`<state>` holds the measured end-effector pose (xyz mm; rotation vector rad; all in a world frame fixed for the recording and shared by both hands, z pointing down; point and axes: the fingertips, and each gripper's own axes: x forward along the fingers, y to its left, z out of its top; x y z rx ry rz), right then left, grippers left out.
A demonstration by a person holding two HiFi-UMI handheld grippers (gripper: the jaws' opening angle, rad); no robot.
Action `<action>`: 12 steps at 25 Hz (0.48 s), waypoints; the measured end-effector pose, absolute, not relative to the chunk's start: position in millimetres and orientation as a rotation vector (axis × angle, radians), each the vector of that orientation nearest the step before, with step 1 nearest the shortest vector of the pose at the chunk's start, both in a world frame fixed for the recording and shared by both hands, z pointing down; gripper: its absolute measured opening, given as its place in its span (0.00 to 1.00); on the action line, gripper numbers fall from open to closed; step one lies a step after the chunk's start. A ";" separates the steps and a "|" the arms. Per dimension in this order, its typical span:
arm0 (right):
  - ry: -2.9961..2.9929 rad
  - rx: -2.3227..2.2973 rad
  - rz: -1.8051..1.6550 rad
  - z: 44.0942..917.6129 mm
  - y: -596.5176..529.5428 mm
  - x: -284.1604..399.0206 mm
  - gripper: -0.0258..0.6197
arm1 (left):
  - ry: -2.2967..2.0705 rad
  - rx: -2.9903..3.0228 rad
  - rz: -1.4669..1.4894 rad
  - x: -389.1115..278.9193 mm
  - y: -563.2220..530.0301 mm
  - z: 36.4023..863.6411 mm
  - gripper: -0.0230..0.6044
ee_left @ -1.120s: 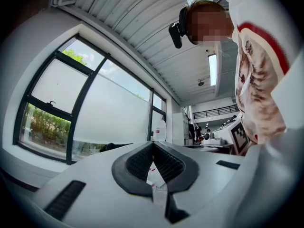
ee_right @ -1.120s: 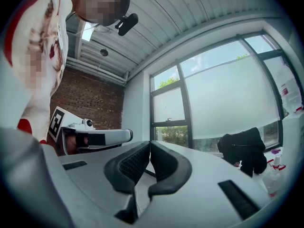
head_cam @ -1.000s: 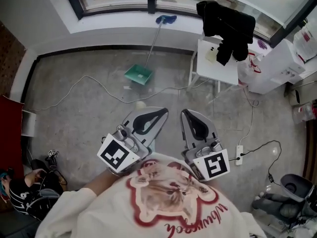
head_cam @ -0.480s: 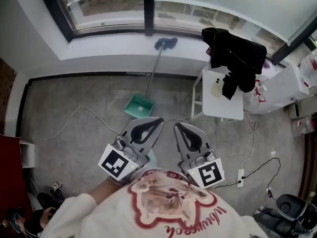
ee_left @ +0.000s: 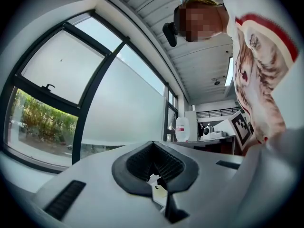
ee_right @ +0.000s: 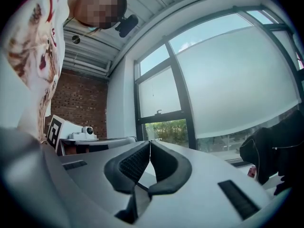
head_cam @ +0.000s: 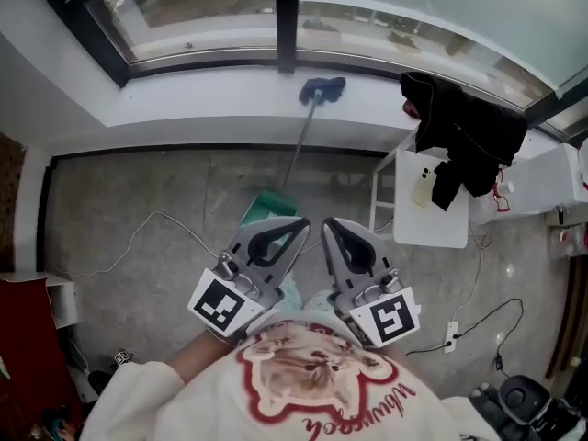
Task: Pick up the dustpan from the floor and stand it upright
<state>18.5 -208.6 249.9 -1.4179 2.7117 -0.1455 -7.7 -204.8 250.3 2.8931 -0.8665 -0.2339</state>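
The green dustpan (head_cam: 265, 207) lies on the concrete floor under the window. Its long grey handle (head_cam: 299, 141) slants up to a blue grip (head_cam: 322, 88) resting on the white sill. In the head view my left gripper (head_cam: 299, 224) is held level with its tips over the pan's near edge, hiding part of it. Just to the right, my right gripper (head_cam: 328, 224) is alongside. Both are shut and hold nothing. The left gripper view (ee_left: 152, 144) and the right gripper view (ee_right: 150, 142) show only the window ahead, not the dustpan.
A small white table (head_cam: 432, 211) stands right of the dustpan with black clothing (head_cam: 469, 131) draped over it. A white cable (head_cam: 147, 228) snakes over the floor at the left. A power strip (head_cam: 449, 333) lies at the right. The white sill (head_cam: 184, 108) and wall close the far side.
I have walked toward the window with both grippers carried forward together. The dustpan, which was well ahead, now lies right at the left gripper's tips. Both pairs of jaws stayed shut.
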 end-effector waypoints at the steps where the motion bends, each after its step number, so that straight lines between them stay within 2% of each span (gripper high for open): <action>1: 2.713 -1.424 -0.164 253.5 -215.0 21.3 0.08 | -0.872 2.884 -0.230 -7.1 -212.1 253.2 0.07; 12: 2.826 -1.362 -0.281 298.1 -287.3 36.3 0.08 | -1.019 2.789 -0.176 -13.4 -279.9 282.3 0.07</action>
